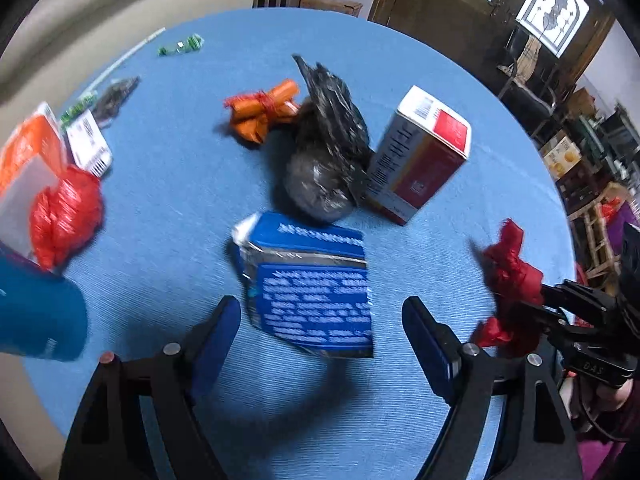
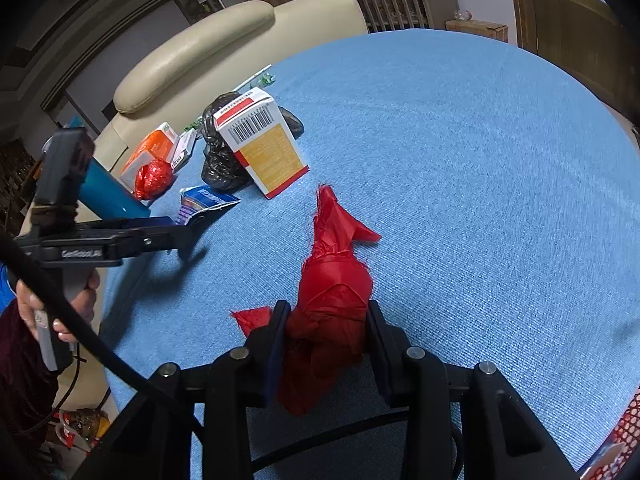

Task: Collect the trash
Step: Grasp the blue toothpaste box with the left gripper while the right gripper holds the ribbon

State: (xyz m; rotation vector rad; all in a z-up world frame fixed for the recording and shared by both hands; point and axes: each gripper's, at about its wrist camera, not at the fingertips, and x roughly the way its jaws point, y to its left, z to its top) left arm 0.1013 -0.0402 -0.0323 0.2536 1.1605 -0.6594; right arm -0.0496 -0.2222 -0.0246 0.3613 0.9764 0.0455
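Several pieces of trash lie scattered on the round table [image 1: 460,264] under its blue cloth. A white, red and yellow carton [image 1: 422,156] stands tilted near the middle, and its inside cannot be seen. Touching its left side is a knotted black plastic bag [image 1: 324,152], bulging, with its contents hidden. Just in front of the bag lies a flattened blue carton [image 1: 312,284], torn open at one end and showing a silvery lining. An orange wrapper bundle [image 1: 262,110] sits behind the black bag. At the left edge are a crumpled red bag [image 1: 66,212], an orange and white box [image 1: 30,160], a small white labelled box [image 1: 88,146] and a blue cylinder [image 1: 38,312] whose opening is not visible.

The left gripper [image 1: 320,332] points steeply down at the table, its jaws wide apart and nothing pressed between them; the flattened blue carton lies on the cloth between and just beyond the fingertips. In the right wrist view a hand [image 2: 60,308] holds this tool by its handle at the left rim of the table.

The right gripper [image 2: 328,336] is angled downward over the near part of the table, clamped on a red plastic bag [image 2: 332,300], with both pads pressing its crumpled middle. The bag's twisted end sticks forward beyond the fingers above the cloth.
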